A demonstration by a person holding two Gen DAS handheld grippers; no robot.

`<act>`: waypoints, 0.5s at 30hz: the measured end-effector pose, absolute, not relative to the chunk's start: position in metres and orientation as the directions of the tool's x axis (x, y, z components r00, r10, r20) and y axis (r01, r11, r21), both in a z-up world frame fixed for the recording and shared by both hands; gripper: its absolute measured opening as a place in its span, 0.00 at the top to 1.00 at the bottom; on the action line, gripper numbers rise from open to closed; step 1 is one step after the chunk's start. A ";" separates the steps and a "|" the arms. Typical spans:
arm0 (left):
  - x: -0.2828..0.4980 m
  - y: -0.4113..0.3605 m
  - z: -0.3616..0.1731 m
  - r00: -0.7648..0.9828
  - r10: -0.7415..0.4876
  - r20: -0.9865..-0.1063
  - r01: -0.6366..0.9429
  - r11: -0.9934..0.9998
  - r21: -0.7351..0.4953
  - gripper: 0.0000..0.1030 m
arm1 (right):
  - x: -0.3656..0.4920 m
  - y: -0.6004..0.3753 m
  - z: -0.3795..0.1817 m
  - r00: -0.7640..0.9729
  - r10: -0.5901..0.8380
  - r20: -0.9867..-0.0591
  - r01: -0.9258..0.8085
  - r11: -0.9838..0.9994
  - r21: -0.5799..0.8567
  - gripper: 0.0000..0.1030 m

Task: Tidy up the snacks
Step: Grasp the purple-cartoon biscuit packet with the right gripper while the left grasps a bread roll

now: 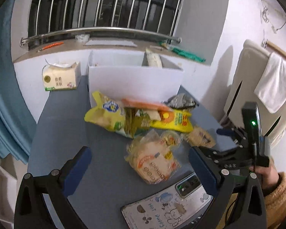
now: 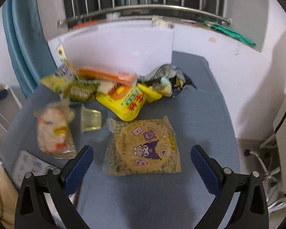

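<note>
Right claw [image 2: 142,157]: spread wide, empty, hovering over the flat cartoon cracker packet [image 2: 145,147] on the blue table [image 2: 209,114]. Left claw [image 1: 140,161]: also wide, empty, above the clear biscuit bag [image 1: 152,158]. Remaining snacks heaped against the white box [image 1: 135,82]. Risk I note: the thin packet lies flush, so my pads may skate over it; the phone [image 1: 188,187] sits just beside the bag and could get knocked

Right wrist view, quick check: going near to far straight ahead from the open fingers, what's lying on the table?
Cartoon-printed snack pack → yellow snack bag → orange pack on the pile → white box at the back.
</note>
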State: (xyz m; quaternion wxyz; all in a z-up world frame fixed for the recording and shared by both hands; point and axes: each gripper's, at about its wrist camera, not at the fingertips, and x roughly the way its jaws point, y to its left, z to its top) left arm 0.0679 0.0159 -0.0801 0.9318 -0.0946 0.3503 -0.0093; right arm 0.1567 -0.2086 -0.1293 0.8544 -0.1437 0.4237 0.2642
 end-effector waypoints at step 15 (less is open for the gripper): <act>0.091 -0.015 -0.111 0.657 -0.083 -0.749 -0.031 0.990 -0.137 0.00 | 0.165 -0.226 -0.144 0.474 0.363 -0.802 -0.537 0.841 0.063 0.26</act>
